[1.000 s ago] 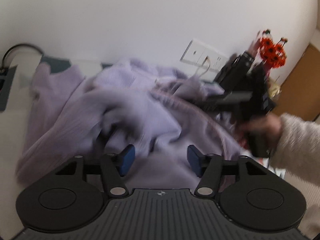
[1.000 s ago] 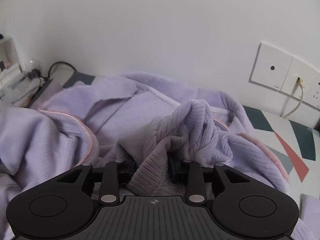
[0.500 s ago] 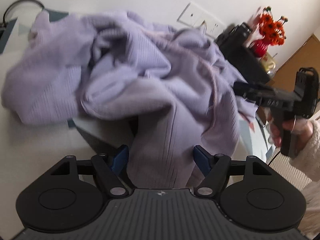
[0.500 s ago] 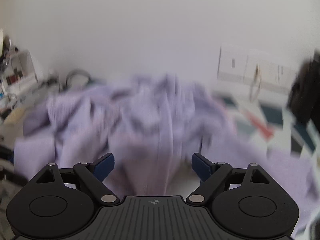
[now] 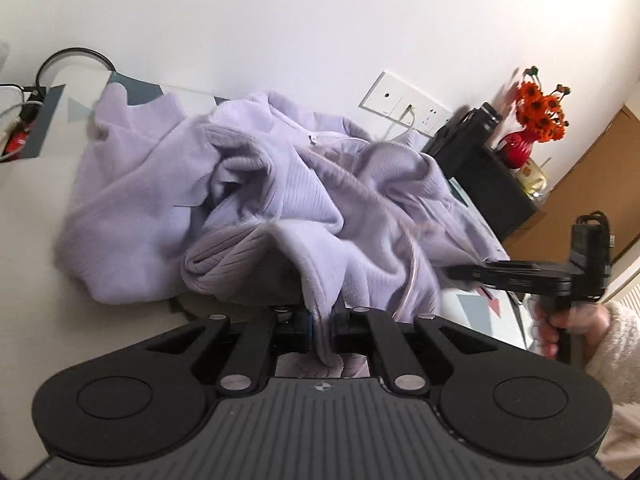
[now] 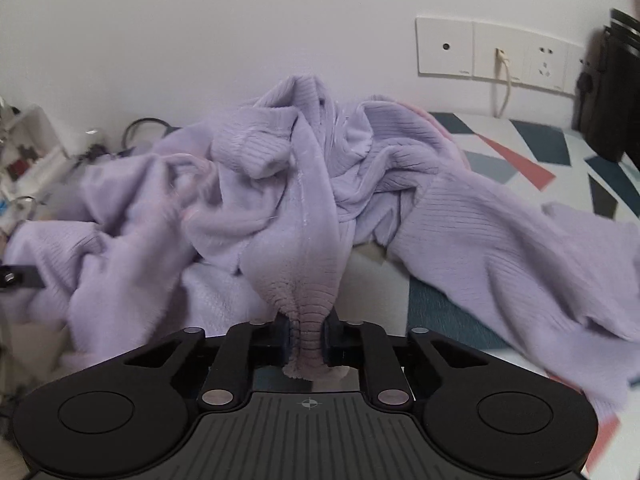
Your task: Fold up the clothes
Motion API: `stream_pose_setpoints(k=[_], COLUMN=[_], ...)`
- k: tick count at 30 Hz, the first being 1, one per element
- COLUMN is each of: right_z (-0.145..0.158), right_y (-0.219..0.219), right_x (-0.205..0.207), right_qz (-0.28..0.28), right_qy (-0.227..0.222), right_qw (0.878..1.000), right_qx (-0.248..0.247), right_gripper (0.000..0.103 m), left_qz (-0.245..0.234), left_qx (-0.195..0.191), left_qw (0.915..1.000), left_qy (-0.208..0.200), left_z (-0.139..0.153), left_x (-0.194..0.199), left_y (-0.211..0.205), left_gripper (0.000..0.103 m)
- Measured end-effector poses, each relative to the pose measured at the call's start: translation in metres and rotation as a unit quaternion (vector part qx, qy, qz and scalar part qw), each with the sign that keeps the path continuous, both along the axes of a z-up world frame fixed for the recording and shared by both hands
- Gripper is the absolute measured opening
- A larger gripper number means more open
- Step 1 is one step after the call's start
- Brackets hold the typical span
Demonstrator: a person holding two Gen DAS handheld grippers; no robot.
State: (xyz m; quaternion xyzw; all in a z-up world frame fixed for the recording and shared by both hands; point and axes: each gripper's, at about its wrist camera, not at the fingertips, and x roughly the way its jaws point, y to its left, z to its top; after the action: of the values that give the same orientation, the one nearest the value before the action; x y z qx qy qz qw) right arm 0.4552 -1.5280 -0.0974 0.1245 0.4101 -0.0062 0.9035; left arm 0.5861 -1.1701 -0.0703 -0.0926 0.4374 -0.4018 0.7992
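A crumpled lilac fleece garment [image 5: 256, 200] lies bunched on the table against the wall. My left gripper [image 5: 321, 330] is shut on a soft edge of it close to the camera. The same lilac garment [image 6: 304, 184] fills the right wrist view, and my right gripper [image 6: 306, 340] is shut on a ribbed hem that hangs down between its pads. In the left wrist view the right gripper [image 5: 460, 272] shows at the far right, held by a hand [image 5: 572, 324] in a fluffy sleeve, its tip at the cloth's right edge.
Wall sockets [image 6: 496, 52] sit on the white wall behind. A black box [image 5: 480, 172] and a red vase of orange flowers [image 5: 540, 116] stand at the right. Cables and clutter [image 6: 36, 152] lie at the left. The table has a patterned cover [image 6: 520, 160].
Half a second ago both grippers were open around the cloth. Now both have shut on it: the left on a fleece edge, the right on a ribbed hem.
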Motion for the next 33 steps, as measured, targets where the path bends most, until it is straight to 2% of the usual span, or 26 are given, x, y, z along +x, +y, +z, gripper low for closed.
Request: stream_pose_setpoints(k=[3,8,12,13,16,18,23,27,32,33], right_z=[0.027,0.049,0.049,0.046,0.037,0.028,0.005,-0.013,-0.036,-0.034], right_y=[0.003,0.014,0.025,0.028,0.037,0.042,0.053,0.062,0.073,0.072], right_x=[-0.036,-0.078,-0.088,-0.085,-0.067,-0.05,-0.006,0.03,0.073,0.071], right_qz=[0.002,0.013,0.013,0.012,0.014,0.016,0.021,0.025,0.029,0.03], right_qy=[0.01,0.058,0.077,0.07,0.04,0.034,0.021,0.009,-0.004,-0.006], right_qw=[0.999,0.997,0.994,0.995,0.995,0.997,0.999,1.0,0.998,0.998], right_qx=[0.031,0.057,0.072,0.077,0.088,0.069,0.023,-0.015,-0.061,-0.057], right_gripper=[0.009,0.008,0.008,0.008,0.008,0.008,0.008,0.007,0.007,0.007], left_qz=[-0.012,-0.041,-0.002,0.011,0.021,0.02,-0.001,-0.024,-0.037,-0.04], left_qx=[-0.001,-0.004,-0.041,-0.051,-0.059,-0.051,-0.001,0.037,0.064,0.067], left_qw=[0.9997,0.9959,0.9928,0.9922,0.9956,0.998,0.9992,0.9972,0.9946,0.994], left_qy=[0.022,0.08,0.113,0.113,0.07,0.032,-0.039,-0.06,-0.073,-0.076], left_z=[0.005,0.001,-0.006,-0.007,-0.006,-0.005,-0.019,-0.035,-0.052,-0.053], left_x=[-0.01,-0.024,-0.012,-0.005,0.016,0.032,0.071,0.084,0.084,0.084], left_y=[0.018,0.04,0.052,0.051,0.032,0.011,-0.045,-0.074,-0.089,-0.092], left_gripper=[0.008,0.008,0.008,0.008,0.008,0.008,0.008,0.008,0.009,0.01])
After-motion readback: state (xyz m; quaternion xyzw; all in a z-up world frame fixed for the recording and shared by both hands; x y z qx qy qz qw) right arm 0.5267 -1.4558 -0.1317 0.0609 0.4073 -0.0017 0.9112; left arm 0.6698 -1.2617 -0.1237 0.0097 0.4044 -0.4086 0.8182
